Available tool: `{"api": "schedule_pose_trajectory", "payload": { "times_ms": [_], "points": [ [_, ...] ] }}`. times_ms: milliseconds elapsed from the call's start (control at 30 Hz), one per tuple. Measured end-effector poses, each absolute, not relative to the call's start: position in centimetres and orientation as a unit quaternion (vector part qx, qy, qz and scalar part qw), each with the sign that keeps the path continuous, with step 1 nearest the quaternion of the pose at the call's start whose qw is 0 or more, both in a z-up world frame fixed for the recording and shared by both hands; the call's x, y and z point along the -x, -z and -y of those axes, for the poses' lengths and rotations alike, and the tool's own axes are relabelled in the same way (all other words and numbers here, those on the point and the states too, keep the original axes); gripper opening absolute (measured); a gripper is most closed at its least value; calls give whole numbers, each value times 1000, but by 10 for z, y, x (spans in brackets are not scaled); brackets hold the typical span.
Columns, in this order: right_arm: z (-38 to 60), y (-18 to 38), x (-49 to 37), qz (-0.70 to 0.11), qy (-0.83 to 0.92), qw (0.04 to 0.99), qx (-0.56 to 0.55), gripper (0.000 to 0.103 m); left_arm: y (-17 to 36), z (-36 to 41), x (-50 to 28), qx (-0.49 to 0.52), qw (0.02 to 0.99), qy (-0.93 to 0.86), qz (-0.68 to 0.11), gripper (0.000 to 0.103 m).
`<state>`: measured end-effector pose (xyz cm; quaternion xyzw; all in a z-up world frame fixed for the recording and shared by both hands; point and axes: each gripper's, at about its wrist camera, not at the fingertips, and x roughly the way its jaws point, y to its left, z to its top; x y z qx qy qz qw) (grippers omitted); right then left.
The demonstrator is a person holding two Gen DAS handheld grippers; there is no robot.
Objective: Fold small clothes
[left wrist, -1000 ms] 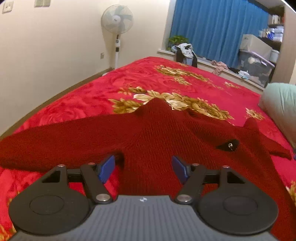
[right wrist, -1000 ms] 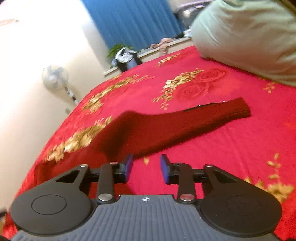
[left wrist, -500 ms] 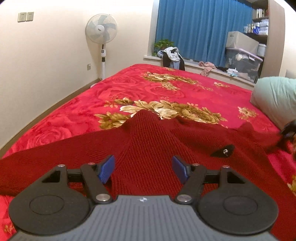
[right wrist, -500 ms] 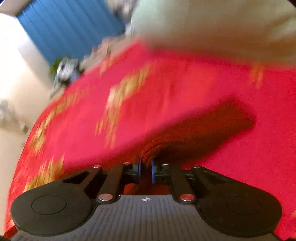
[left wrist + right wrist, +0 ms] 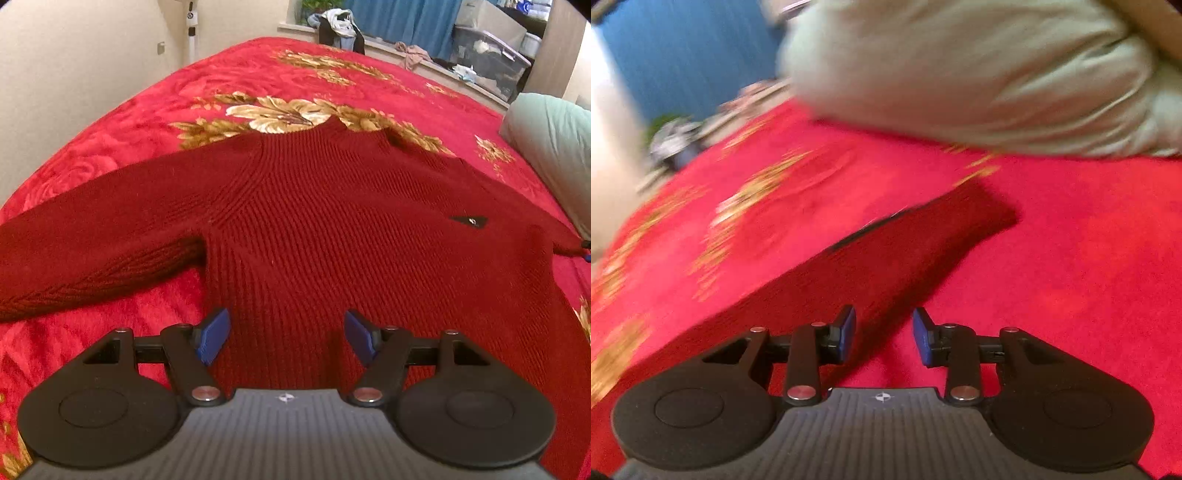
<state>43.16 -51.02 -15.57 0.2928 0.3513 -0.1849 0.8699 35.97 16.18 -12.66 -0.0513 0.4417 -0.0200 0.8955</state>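
A: Where is the dark red ribbed knit sweater (image 5: 314,229)?
B: Spread flat on the red floral bed (image 5: 236,85).
A: The tongs?
B: Left tongs (image 5: 287,336) gape above its body; right tongs (image 5: 884,334) are opening over its sleeve (image 5: 905,251), gripping nothing.

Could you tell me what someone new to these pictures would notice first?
A dark red knitted sweater lies spread flat, sleeves out, across a bright red bedspread with gold flowers. The left gripper hovers with open jaws over its lower body; the right gripper, jaws opening, points along one sleeve, toward a pale green pillow.
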Motion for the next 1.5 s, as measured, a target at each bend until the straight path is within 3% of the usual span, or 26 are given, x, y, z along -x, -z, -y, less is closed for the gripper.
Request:
{"api": "schedule_pose_trajectory", "payload": {
  "times_ms": [200,467,667,767,800,833,867,900,1167,1333,1433,1500],
  "points": [
    [438,146,-348,-429,-3,863,-267,42,124,-168,-342,74,892,12,-445,74],
    [389,149,-271,-489,-8,849,-202,47,118,-179,-265,100,883,-32,-458,73],
    [374,151,-229,-480,-21,858,-180,47,139,-184,-190,126,856,-53,-498,66],
    [364,146,-217,-475,-25,867,-147,39,153,-181,-169,128,848,-60,-510,61],
    [364,144,-215,-473,-25,869,-141,32,155,-178,-163,122,853,-62,-503,59],
    [363,143,-214,-471,-21,871,-136,19,154,-175,-162,113,858,-62,-498,56],
    [363,142,-212,-467,-15,873,-138,12,154,-173,-162,109,861,-56,-494,37],
    [365,140,-208,-464,-11,874,-147,7,152,-172,-162,110,864,-46,-490,11],
    [405,75,-156,-358,17,890,-284,5,106,-166,-124,109,908,-15,-404,10],
    [391,112,-163,-438,89,875,-189,3,131,-169,-131,105,879,-48,-463,13],
    [398,116,-166,-428,142,875,-177,7,116,-164,-126,63,906,-56,-415,18],
    [399,103,-160,-387,110,892,-205,7,108,-155,-121,45,920,-33,-387,29]
  ]
}}
